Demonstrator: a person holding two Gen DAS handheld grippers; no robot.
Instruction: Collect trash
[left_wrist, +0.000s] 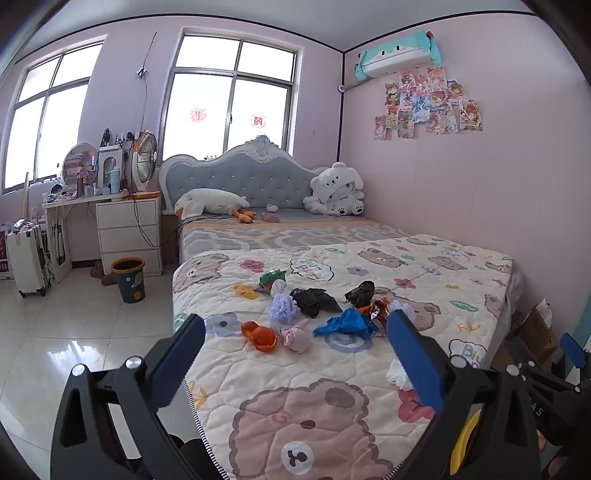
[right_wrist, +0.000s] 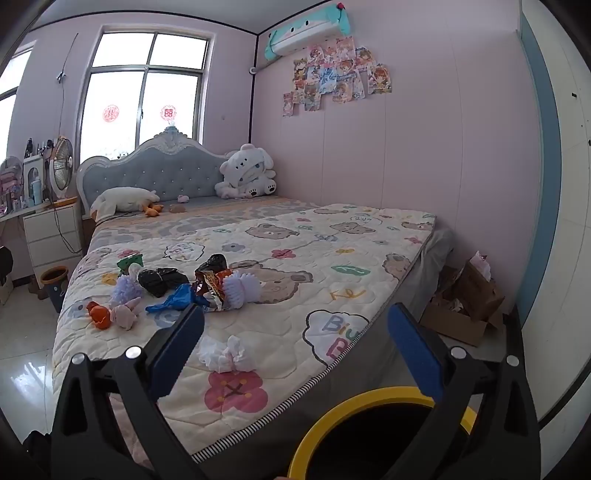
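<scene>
Our right claw (right_wrist: 295, 343) stands wide and holds nothing, its blue pads (right_wrist: 177, 343) spread over the foot of the bed (right_wrist: 369, 258). Just ahead of it, between the two fingers in its own view, lies a crumpled white tissue wad (right_wrist: 225, 356) on the quilt, apart from the rest of the litter and close to the mattress edge. Directly below that claw sits the yellow-rimmed bin (right_wrist: 332, 413), dark inside, so the wad and the bin are near each other. Our left claw (left_wrist: 295, 354) is also spread wide and empty; from it the same white tissue wad (left_wrist: 399, 374) lies off to the right, partly hidden behind its right finger. So we judge the right hand nearer and better aimed for that piece. Farther out, mid-bed, is the main cluster: a blue plastic scrap (left_wrist: 343, 325), an orange scrap (left_wrist: 260, 334), black crumpled bags (left_wrist: 314, 301), a snack wrapper (right_wrist: 210, 288) and a lilac puff (left_wrist: 282, 308). The cluster runs roughly across the bed, left to right, straight ahead of the left claw. A second bin (left_wrist: 128, 278) stands on the floor by the drawers, well apart.
</scene>
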